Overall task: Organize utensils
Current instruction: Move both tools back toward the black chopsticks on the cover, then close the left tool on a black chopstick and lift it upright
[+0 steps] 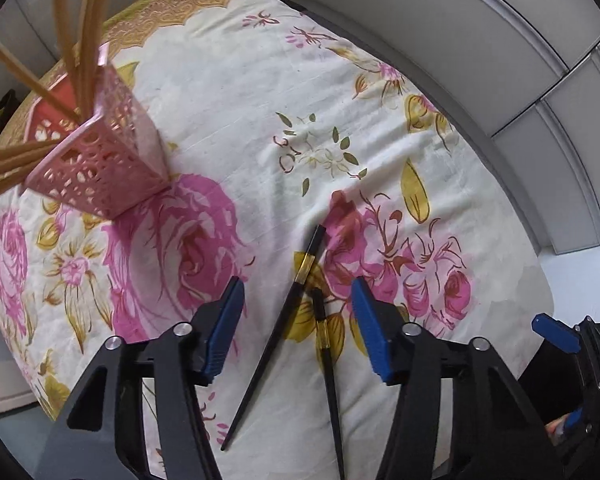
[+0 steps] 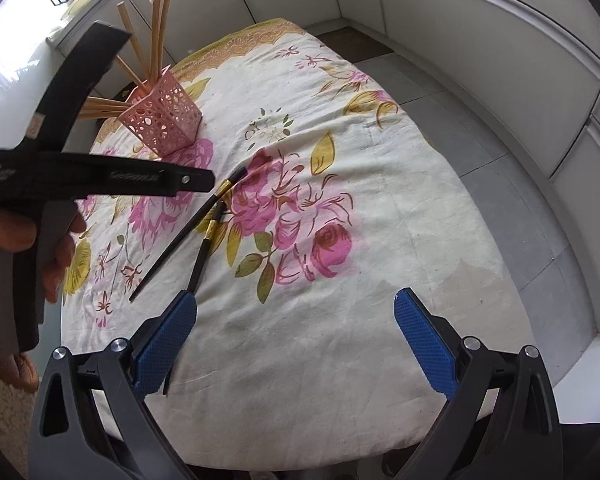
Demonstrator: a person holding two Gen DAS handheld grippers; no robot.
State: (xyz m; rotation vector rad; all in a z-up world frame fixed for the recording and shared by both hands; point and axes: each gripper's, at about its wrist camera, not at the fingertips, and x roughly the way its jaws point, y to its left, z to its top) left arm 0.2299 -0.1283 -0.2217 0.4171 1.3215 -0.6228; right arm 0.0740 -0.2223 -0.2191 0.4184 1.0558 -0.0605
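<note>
Two black lacquered chopsticks with gold bands lie loose on the counter (image 1: 228, 92), which is covered by a cream cloth printed with pink roses. In the left wrist view the longer-showing chopstick (image 1: 278, 332) slants from lower centre up toward the middle of the frame, and the second chopstick (image 1: 327, 360) runs beside it, the two spreading apart toward the bottom of the frame. The left tool (image 1: 298, 328) hovers with its blue-padded jaws spread wide, one on each side of the pair, gripping nothing. The pink perforated plastic holder (image 1: 100, 164) stands at upper left, already bristling with pale wooden chopsticks (image 1: 88, 36).

In the right wrist view the right tool (image 2: 296, 344) is likewise wide open and empty at the bottom of the frame, its left pad over the lower end of the second chopstick.

The step in hand looks like the pickup of the black pair. The next move probably calls for lowering the left tool, closing on one chopstick or both near the gold bands, then carrying them to the holder at upper left and dropping them in upright.
</note>
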